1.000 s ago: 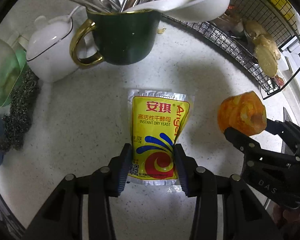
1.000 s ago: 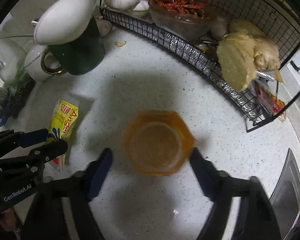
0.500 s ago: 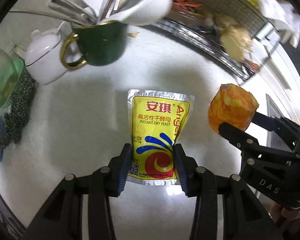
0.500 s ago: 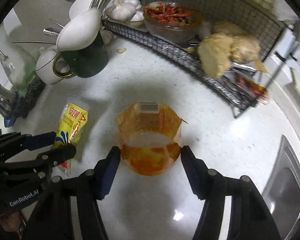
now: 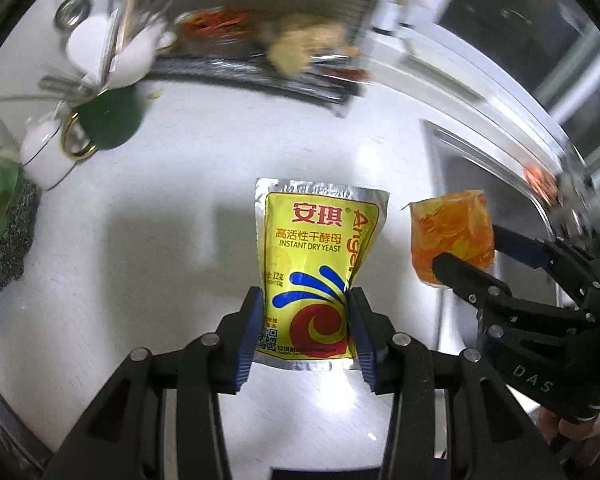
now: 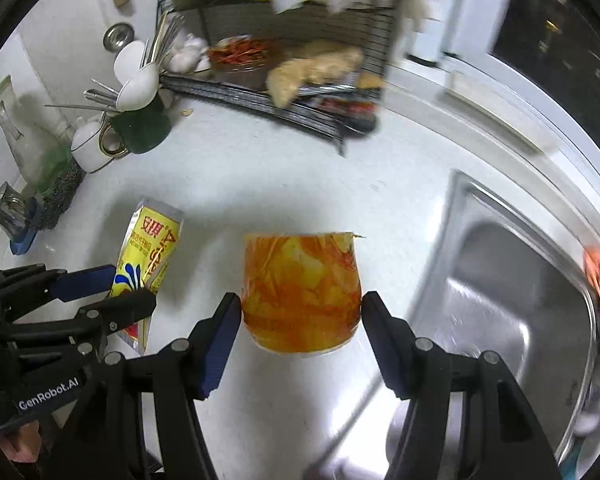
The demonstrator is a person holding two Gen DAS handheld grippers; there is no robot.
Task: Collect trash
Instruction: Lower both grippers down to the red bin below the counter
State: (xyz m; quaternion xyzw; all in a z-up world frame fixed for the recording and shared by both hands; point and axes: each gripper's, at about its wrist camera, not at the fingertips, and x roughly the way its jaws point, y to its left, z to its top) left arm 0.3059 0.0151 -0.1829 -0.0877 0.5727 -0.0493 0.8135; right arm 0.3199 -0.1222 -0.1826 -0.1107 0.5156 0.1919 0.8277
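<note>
My left gripper (image 5: 306, 324) is shut on a yellow instant dry yeast packet (image 5: 316, 264) and holds it above the white counter. My right gripper (image 6: 300, 320) is shut on an orange-stained plastic cup (image 6: 300, 292), held upright in the air. In the left wrist view the cup (image 5: 452, 236) and the right gripper (image 5: 476, 260) are at the right. In the right wrist view the packet (image 6: 150, 256) and the left gripper (image 6: 112, 292) are at the left.
A steel sink (image 6: 512, 320) lies to the right. A wire rack (image 6: 284, 96) with ginger, garlic and chilies stands at the back. A green mug (image 6: 140, 128) with cutlery, a white pot (image 5: 46, 156) and a scouring pad (image 5: 16, 240) are at the left.
Both grippers have risen away from the counter with the packet and the cup; the counter items look smaller and the sink has come into view.
</note>
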